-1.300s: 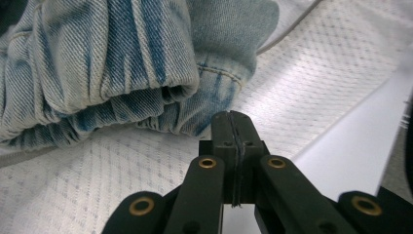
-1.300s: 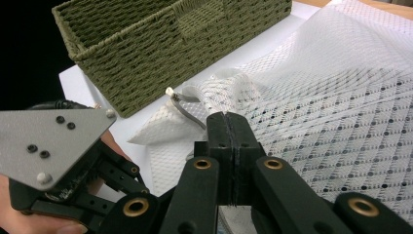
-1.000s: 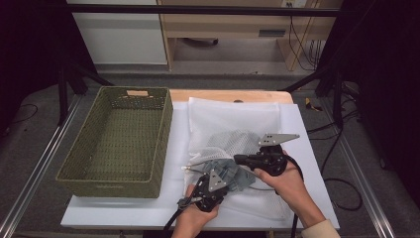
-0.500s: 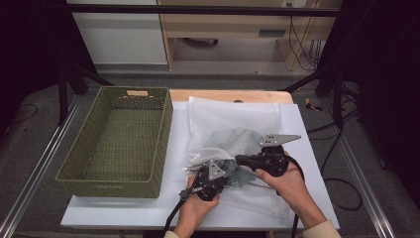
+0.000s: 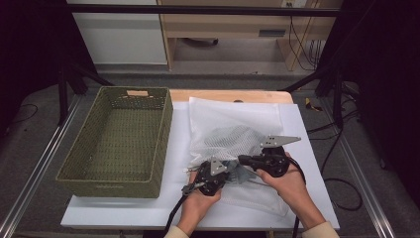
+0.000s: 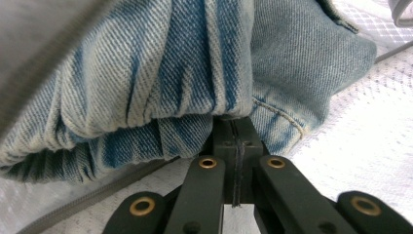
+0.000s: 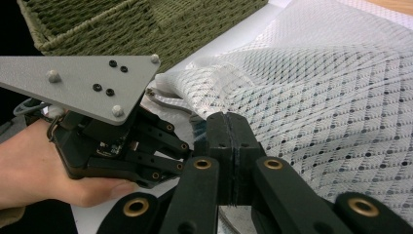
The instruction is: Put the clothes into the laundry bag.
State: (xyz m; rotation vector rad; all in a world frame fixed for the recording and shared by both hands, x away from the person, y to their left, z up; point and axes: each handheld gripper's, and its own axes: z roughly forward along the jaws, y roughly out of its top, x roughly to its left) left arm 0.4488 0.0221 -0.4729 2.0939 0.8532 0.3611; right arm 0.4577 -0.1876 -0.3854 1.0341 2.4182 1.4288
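Observation:
A white mesh laundry bag [image 5: 233, 121] lies on the white board [image 5: 124, 213], its open end toward the person. Folded light-blue jeans [image 6: 160, 68] bunch at that opening [image 5: 241, 173]. My left gripper [image 5: 229, 173] points right, and in the left gripper view [image 6: 233, 126] its jaws are shut on a fold of the denim. From the right, my right gripper [image 5: 243, 159] points left. Its jaws [image 7: 228, 119] are shut on the bag's mesh edge [image 7: 204, 87], just above the left gripper's body [image 7: 117, 146]. The two grippers sit almost tip to tip.
A green woven basket [image 5: 163, 134] stands on the left side of the board, close to the bag. The wooden table edge [image 5: 228, 95] shows behind. Metal rails and black cables run along both sides of the table.
My left gripper has moved away from the person and slightly right, toward the bag's opening, with the jeans. The right gripper has stayed in place.

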